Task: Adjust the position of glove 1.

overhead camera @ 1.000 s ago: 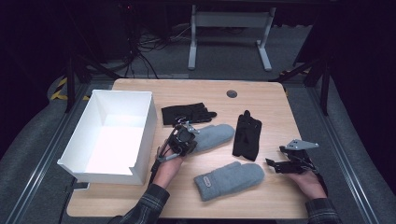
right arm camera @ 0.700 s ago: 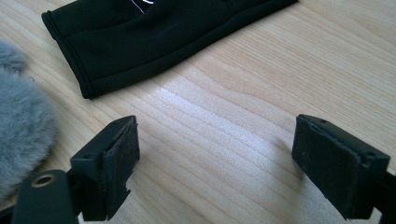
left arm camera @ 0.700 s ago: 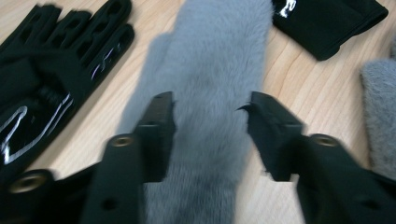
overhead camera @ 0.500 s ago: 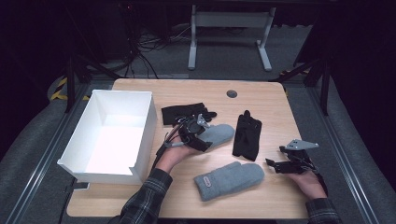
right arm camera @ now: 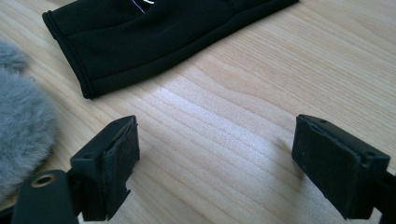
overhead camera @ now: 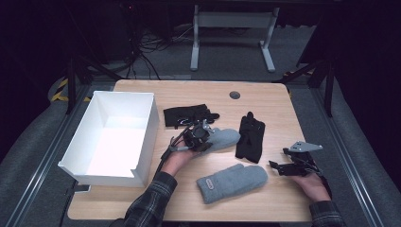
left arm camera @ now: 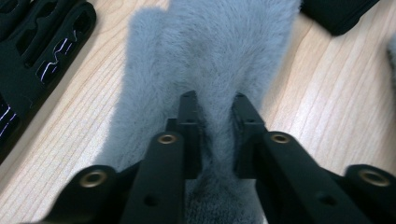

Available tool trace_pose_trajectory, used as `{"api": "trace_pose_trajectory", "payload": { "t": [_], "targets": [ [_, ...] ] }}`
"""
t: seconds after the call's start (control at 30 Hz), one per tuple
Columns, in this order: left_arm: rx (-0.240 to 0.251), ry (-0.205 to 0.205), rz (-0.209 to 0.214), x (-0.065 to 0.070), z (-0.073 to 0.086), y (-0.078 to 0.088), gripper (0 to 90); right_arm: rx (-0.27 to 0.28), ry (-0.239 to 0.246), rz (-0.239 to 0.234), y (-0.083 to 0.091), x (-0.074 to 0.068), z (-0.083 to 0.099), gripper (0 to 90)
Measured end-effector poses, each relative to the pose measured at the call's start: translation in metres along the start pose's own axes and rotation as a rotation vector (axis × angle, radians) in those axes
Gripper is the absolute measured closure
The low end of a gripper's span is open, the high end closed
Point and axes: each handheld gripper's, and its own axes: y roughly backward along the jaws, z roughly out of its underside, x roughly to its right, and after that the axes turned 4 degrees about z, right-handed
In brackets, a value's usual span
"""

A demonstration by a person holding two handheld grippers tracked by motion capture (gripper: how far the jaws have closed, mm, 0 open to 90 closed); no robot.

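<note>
A grey fuzzy mitten lies at the middle of the table, and my left gripper sits on its cuff end. In the left gripper view the jaws have just been closing, and the left gripper is pinching a fold of the mitten between its pads. A second grey mitten lies nearer the front edge. My right gripper rests at the front right, and the right gripper is open over bare wood. Beyond it lie a black glove and the edge of a grey mitten.
A white open box stands at the left of the table. One black glove lies right of the held mitten, another black glove behind it. A round grommet sits near the far edge.
My left hand slid right and a little farther onto the grey mitten, and its jaws now pinch the fur. The right hand stayed still.
</note>
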Motion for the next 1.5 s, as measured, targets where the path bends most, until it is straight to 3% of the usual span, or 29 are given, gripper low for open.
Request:
{"api": "trace_pose_trajectory", "payload": {
  "t": [0.3, 0.57, 0.93, 1.23, 1.4, 1.5],
  "targets": [
    [0.046, 0.108, 0.016, 0.003, -0.002, 0.022, 84.3, 0.000, 0.001, 0.000, 0.000, 0.000, 0.000, 15.5],
    [0.052, 0.123, 0.034, 0.020, -0.007, 0.042, 84.5, 0.000, 0.001, 0.000, 0.000, 0.000, 0.000, 15.5],
    [0.052, 0.087, 0.063, 0.063, -0.018, 0.059, 84.6, 0.000, 0.001, 0.000, 0.000, 0.000, 0.000, 15.5],
    [0.021, 0.034, 0.090, 0.089, -0.022, 0.056, 84.6, 0.000, 0.001, 0.000, 0.000, 0.000, 0.000, 15.5],
    [0.017, 0.026, 0.106, 0.100, -0.022, 0.054, 84.6, -0.001, 0.001, 0.000, 0.000, 0.000, 0.000, 15.5],
    [0.011, 0.001, 0.099, 0.108, -0.024, 0.054, 84.6, 0.000, 0.000, 0.000, 0.000, 0.000, 0.000, 15.5]
  ]
}}
